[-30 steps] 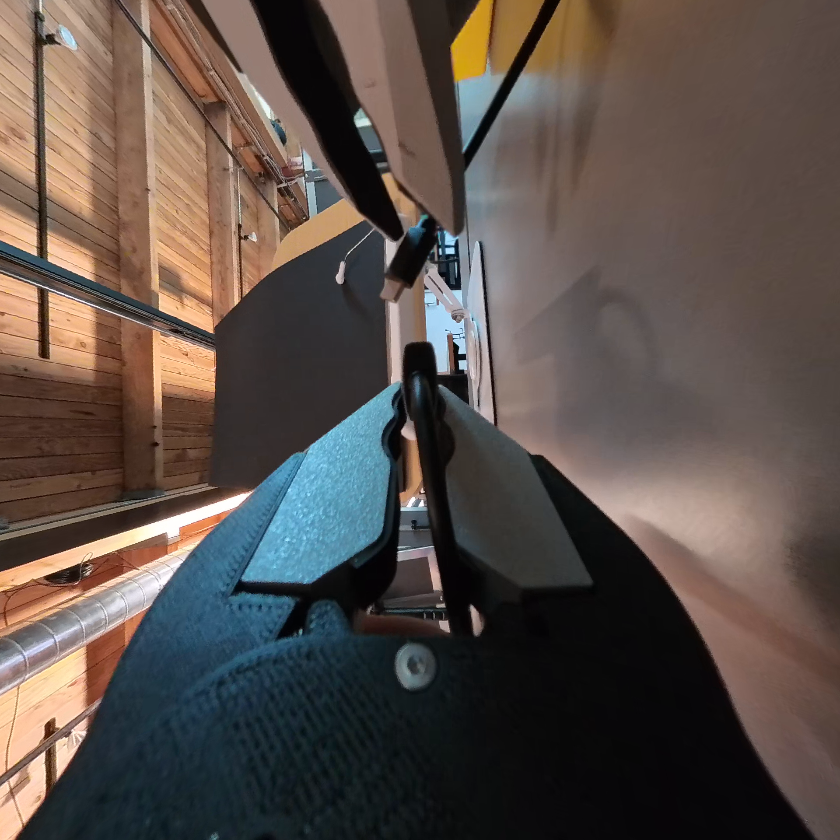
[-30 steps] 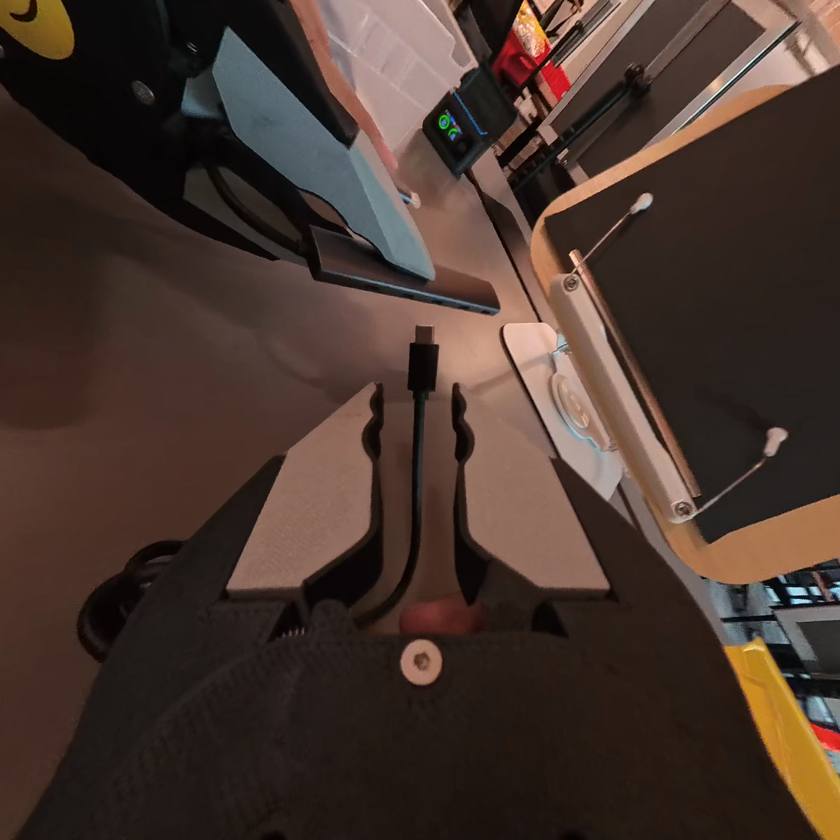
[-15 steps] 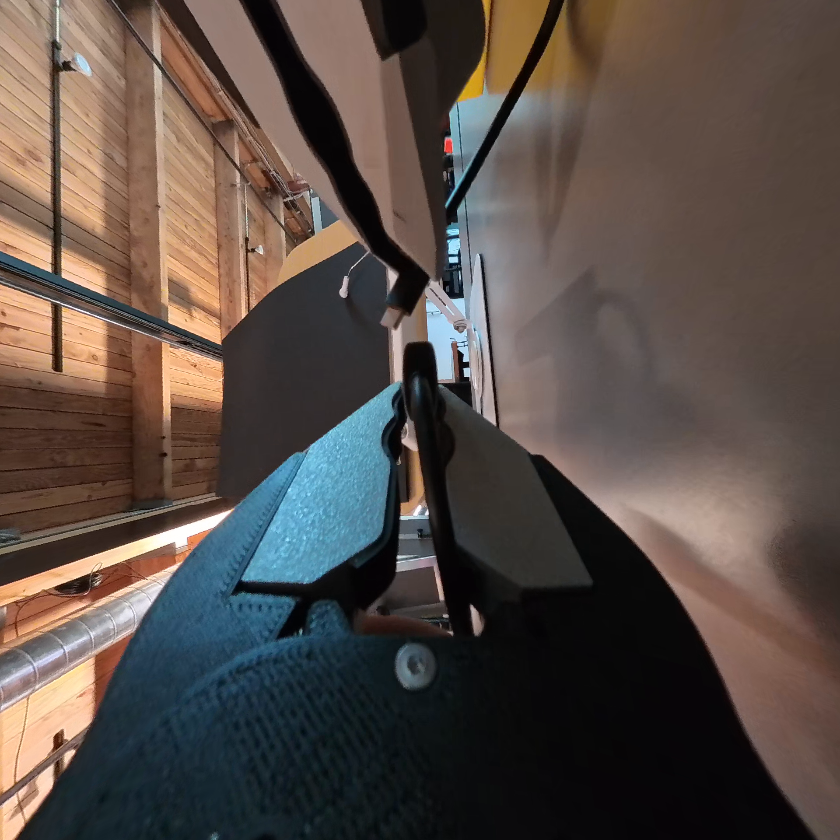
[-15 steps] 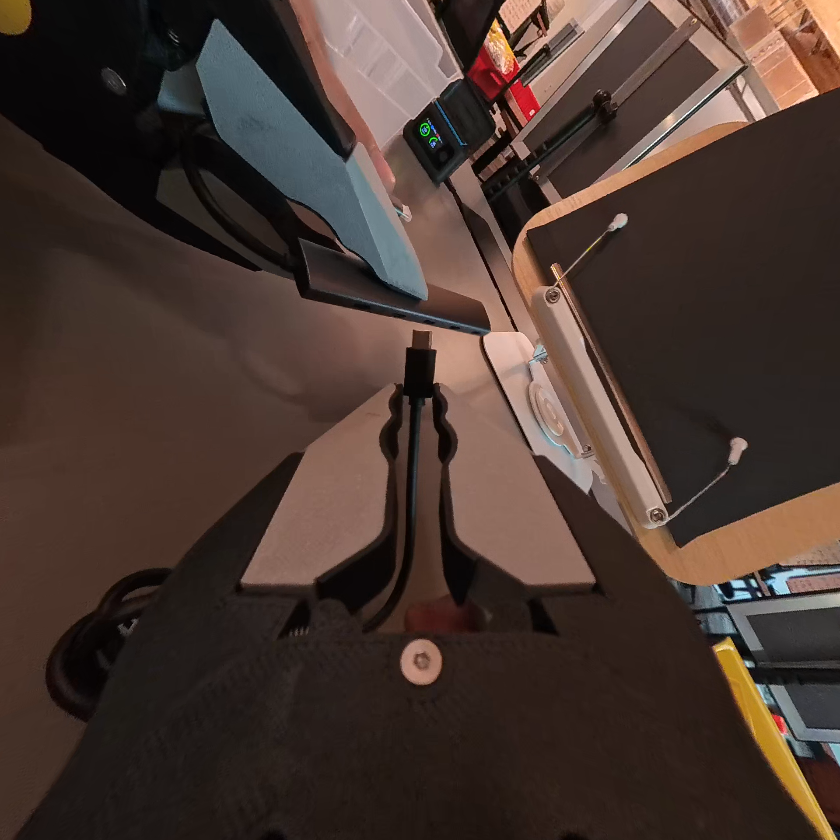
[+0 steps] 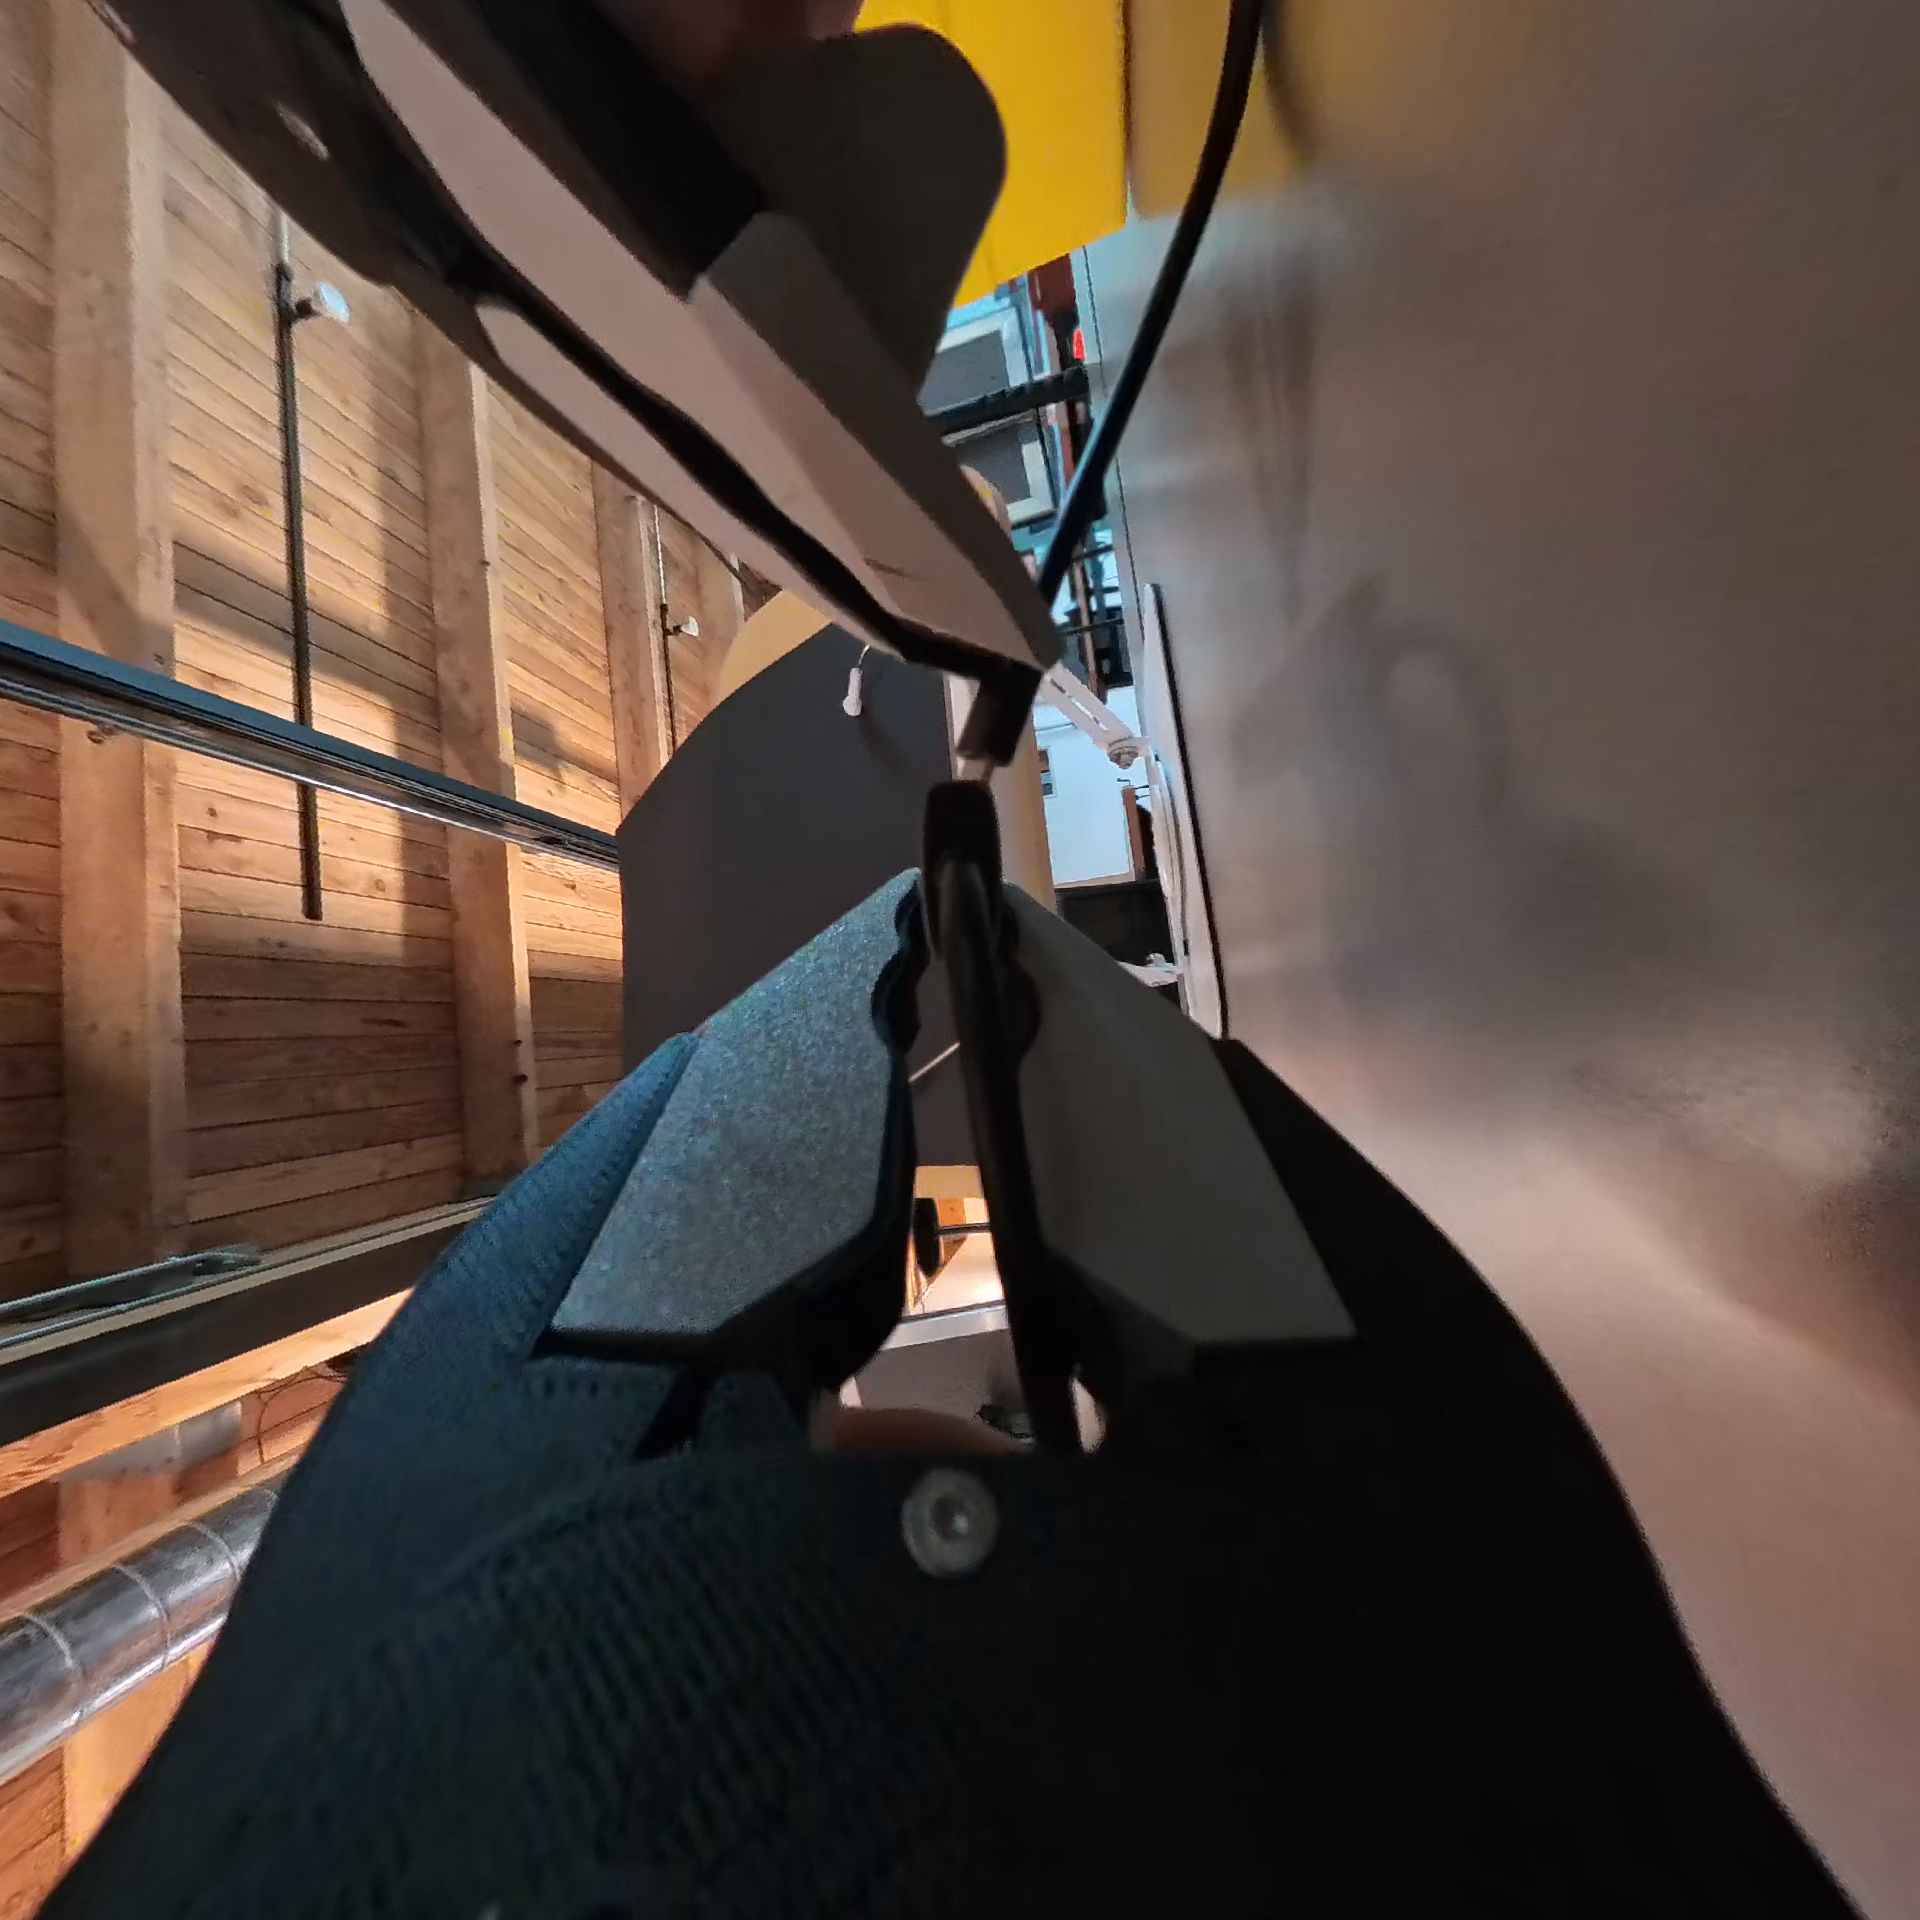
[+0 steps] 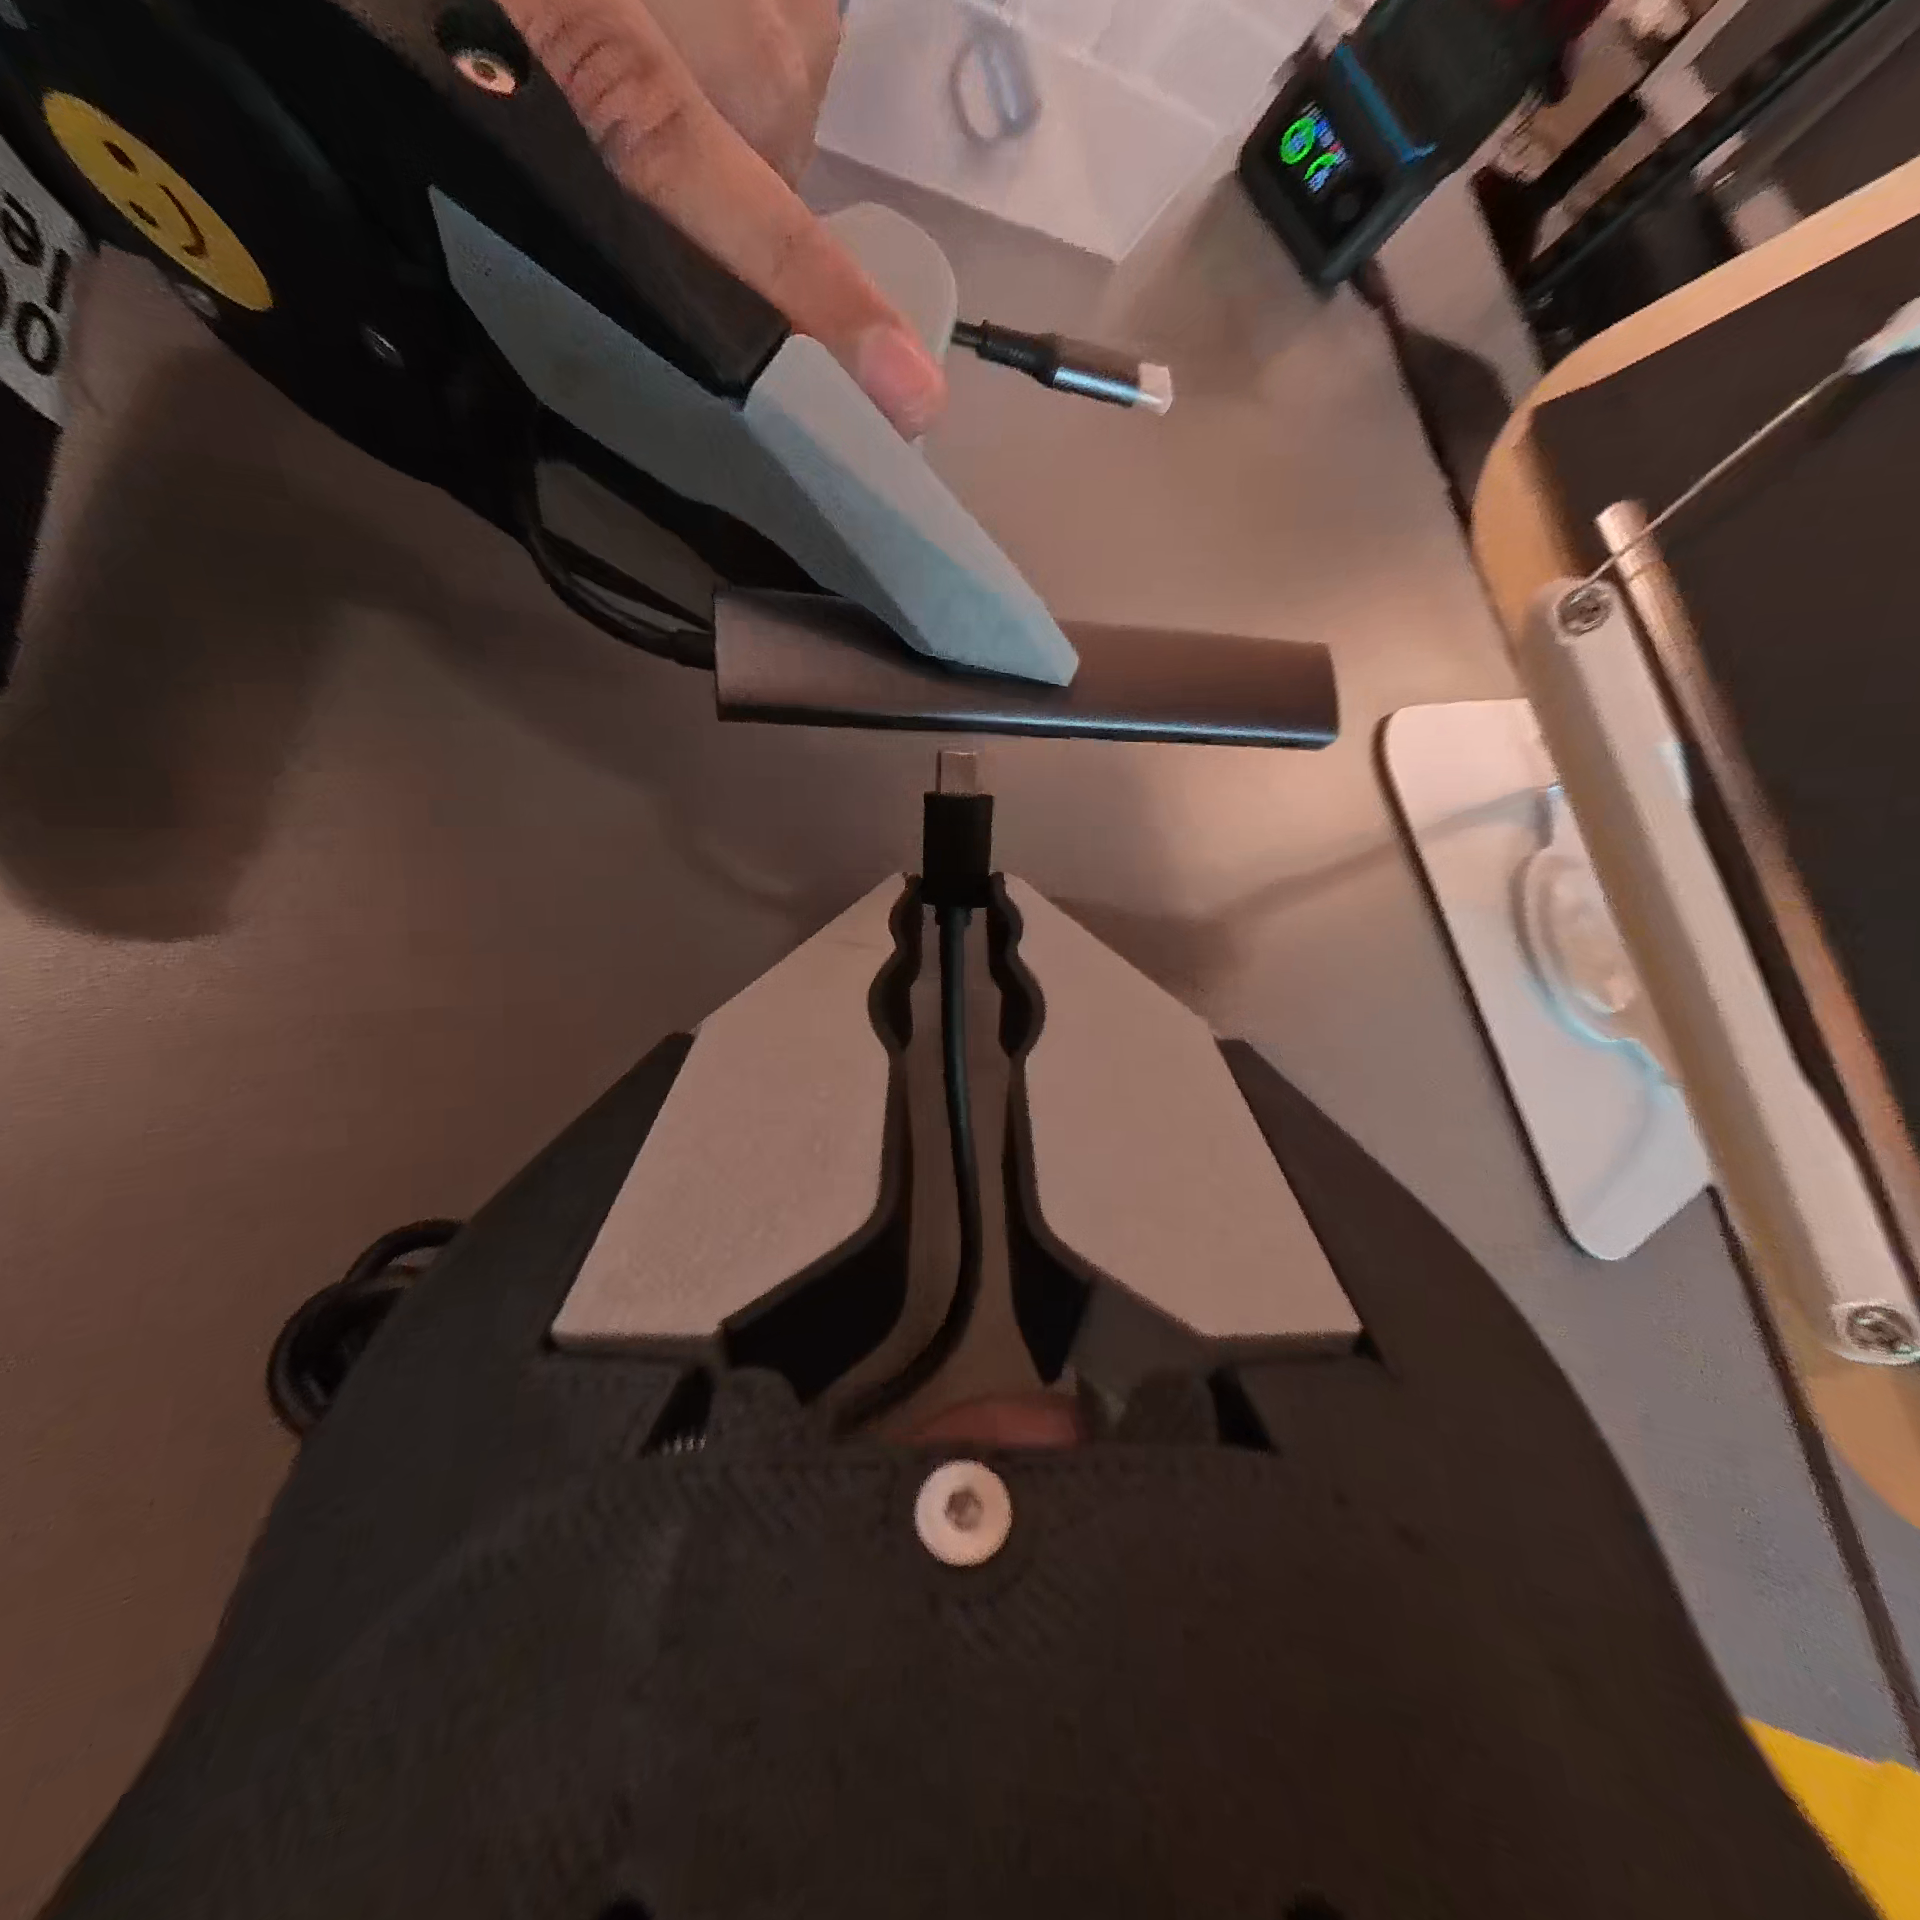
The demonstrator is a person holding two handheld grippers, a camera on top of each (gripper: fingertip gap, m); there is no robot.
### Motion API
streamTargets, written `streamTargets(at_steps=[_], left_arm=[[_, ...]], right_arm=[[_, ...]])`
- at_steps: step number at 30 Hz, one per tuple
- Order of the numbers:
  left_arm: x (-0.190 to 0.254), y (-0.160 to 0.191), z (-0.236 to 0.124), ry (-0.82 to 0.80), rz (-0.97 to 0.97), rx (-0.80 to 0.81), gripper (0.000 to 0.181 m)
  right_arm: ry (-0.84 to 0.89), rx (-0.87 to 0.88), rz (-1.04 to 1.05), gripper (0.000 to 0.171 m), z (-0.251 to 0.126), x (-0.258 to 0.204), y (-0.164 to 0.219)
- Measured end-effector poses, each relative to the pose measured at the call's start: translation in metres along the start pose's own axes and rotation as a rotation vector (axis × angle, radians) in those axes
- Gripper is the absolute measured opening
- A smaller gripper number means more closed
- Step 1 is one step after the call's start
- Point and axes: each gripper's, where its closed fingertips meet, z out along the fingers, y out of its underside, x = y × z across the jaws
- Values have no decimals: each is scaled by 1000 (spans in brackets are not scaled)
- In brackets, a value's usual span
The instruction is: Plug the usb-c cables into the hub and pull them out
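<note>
In the right wrist view my right gripper is shut on a black USB-C cable. Its plug sticks out past the fingertips, with the metal tip a small gap short of the long side of the dark grey hub. My left gripper is shut on the hub, one grey finger lying across its top. In the left wrist view the hub shows edge-on between my left gripper fingers, with the right gripper's plug just above it. A second cable with a silver plug lies beyond the hub.
A white flat pad and a black board with a wooden rim stand at the right. A small device with a lit screen is at the back. A coiled black cable lies at the lower left. A hand holds the left gripper. The gap from one gripper's tips to the other's is roughly 4 centimeters.
My right gripper has closed on the cable behind the plug and carried it toward the hub. The hub now lies broadside to the plug, closer than before.
</note>
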Motion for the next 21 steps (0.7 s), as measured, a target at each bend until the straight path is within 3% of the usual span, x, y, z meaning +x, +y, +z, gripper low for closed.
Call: streamTargets(at_steps=[8,21], left_arm=[[3,-4,3,0,23,11,8],[5,-13,3,-10,81,28,8]], right_arm=[[-192,-86,157,9,-6,-4,2],[-236,-138,225,9,-2,-10,9]])
